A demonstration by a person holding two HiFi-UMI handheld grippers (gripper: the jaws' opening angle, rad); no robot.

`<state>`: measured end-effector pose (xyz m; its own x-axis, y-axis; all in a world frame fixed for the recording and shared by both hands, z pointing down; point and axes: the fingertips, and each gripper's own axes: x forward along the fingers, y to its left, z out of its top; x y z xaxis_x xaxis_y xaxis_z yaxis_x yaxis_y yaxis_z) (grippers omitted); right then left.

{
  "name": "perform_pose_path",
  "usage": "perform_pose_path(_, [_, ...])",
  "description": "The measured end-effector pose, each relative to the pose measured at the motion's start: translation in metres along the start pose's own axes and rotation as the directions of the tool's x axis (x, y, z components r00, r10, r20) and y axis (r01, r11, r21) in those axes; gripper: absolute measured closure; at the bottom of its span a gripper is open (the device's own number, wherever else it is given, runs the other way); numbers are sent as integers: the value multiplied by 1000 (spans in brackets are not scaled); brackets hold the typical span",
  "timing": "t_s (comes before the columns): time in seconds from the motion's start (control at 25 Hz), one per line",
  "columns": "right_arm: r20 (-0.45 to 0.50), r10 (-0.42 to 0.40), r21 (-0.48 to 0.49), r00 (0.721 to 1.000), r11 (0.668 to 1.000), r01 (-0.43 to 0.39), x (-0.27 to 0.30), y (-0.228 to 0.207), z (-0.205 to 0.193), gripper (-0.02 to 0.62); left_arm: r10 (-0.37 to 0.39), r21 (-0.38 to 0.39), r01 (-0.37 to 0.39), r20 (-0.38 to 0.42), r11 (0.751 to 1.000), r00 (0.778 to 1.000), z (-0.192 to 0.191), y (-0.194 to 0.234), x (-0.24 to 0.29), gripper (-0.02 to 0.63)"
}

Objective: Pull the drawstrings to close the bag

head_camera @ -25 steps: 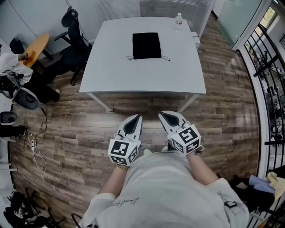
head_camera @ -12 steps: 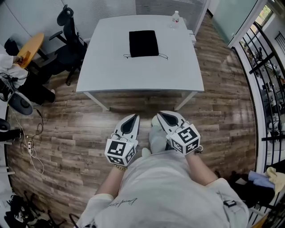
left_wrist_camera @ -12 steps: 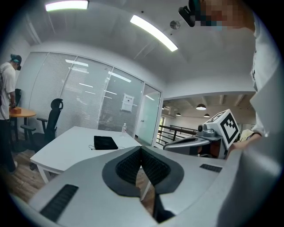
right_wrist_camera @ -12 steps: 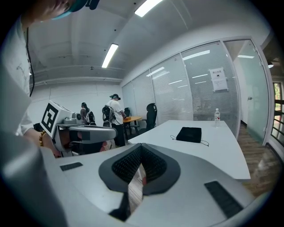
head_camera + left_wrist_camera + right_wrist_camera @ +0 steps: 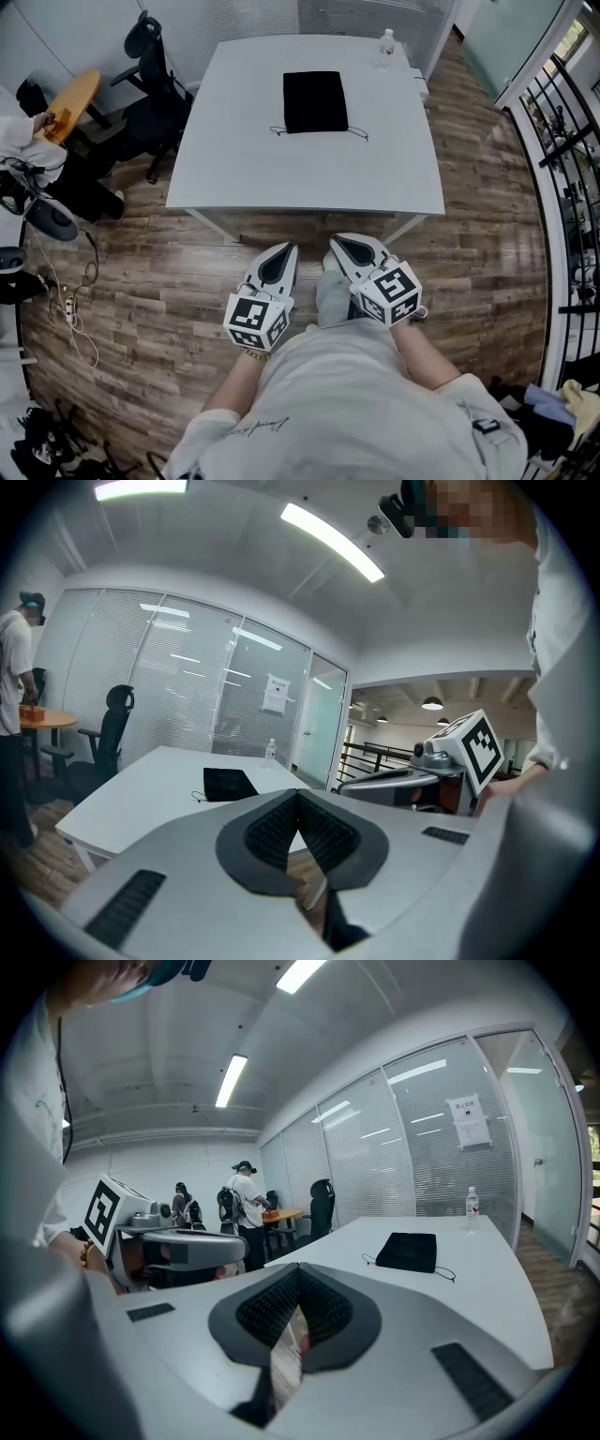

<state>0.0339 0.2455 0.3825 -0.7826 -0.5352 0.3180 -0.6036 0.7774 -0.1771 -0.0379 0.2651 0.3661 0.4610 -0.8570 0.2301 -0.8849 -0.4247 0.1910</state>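
2 tongs, left [image 5: 279, 255] & right [image 5: 345, 246], low over plank wood floor [image 5: 141, 281], both pinched closed, empty. Well ahead: 1 white square tabletop [image 5: 281, 169]. On it, far half: 1 flat black rectangular cloth bag [image 5: 315, 101], 2 thin drawstrings [image 5: 361, 134] at near corners, prob. slack. 1 clear bottle [image 5: 386, 42], far right corner. Gripper views add ceiling strip lights [image 5: 333, 541], not in head view.

The left gripper [image 5: 298, 794], jaws together with nothing between, faces a white table [image 5: 141, 794] where a black bag [image 5: 230, 784] lies flat, a bottle [image 5: 271, 752] past it, the right gripper [image 5: 345, 785] alongside at right, a chair [image 5: 111, 728] at left
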Motion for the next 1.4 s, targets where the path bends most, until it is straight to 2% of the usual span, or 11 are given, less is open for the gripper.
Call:
perform_pose_path(0.24, [5, 1, 24, 1000, 1000, -1, 47, -58, 17, 573, 0, 18, 0, 3, 1000, 1000, 18, 36, 62, 595])
perform_pose_path(0.4, [-3, 19, 20, 1000, 1000, -19, 80, -97, 37, 572, 8, 1, -8, 0, 1000, 1000, 35, 64, 112, 595])
perform_pose_path(0.56, [0, 18, 20, 1000, 1000, -18, 107, -140, 59, 573, 5, 16, -5, 5, 1000, 1000, 57, 83, 160, 595])
perform_pose_path(0.84, [8, 0, 27, 1000, 1000, -1, 127, -203, 78, 574, 3, 29, -4, 17, 1000, 1000, 80, 100, 219, 595])
perform_pose_path(1.08, [5, 1, -5, 1000, 1000, -1, 137, -223, 84, 573, -2, 23, 1, 12, 1000, 1000, 85, 109, 245, 595])
perform_pose_path(1.4, [22, -12, 31, 1000, 999, 11, 150, -231, 95, 573, -68, 34, 68, -11, 997, 998, 91, 120, 266, 595])
